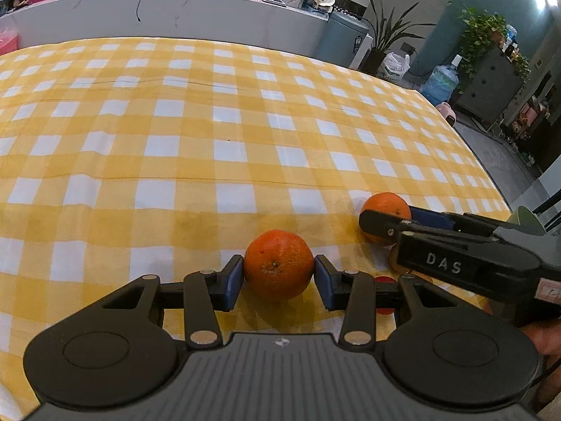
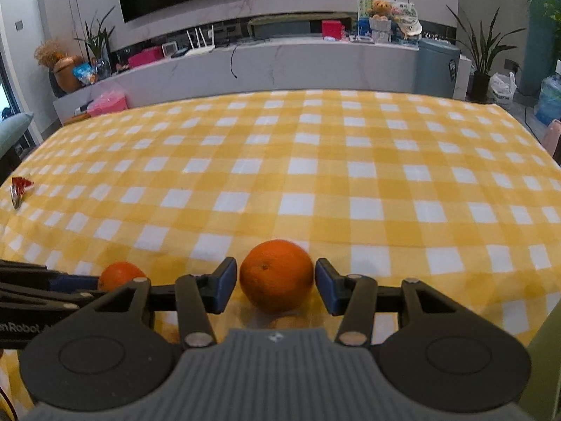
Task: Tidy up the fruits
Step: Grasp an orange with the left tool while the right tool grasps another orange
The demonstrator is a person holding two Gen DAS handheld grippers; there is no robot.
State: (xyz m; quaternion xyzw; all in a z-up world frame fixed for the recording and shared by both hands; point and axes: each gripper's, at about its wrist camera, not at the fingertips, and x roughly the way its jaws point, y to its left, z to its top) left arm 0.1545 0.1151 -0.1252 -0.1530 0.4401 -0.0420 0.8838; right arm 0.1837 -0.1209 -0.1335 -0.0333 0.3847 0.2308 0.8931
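In the left wrist view my left gripper (image 1: 278, 275) is shut on an orange (image 1: 278, 263), with both blue pads pressed to its sides, low over the yellow checked cloth (image 1: 210, 140). To its right my right gripper (image 1: 387, 219) holds a second orange (image 1: 385, 205). The right wrist view shows that second orange (image 2: 277, 273) between the right gripper's (image 2: 277, 282) blue pads. There the left gripper (image 2: 101, 282) comes in from the left edge with its orange (image 2: 121, 273). Whether the oranges rest on the cloth or hang just above it I cannot tell.
A small red fruit (image 1: 385, 279) and a yellowish one (image 1: 394, 263) lie half hidden under the right gripper. A green object (image 1: 526, 215) sits at the table's right edge. A red wrapper (image 2: 21, 186) lies at the far left. A grey counter (image 2: 280, 66) runs behind the table.
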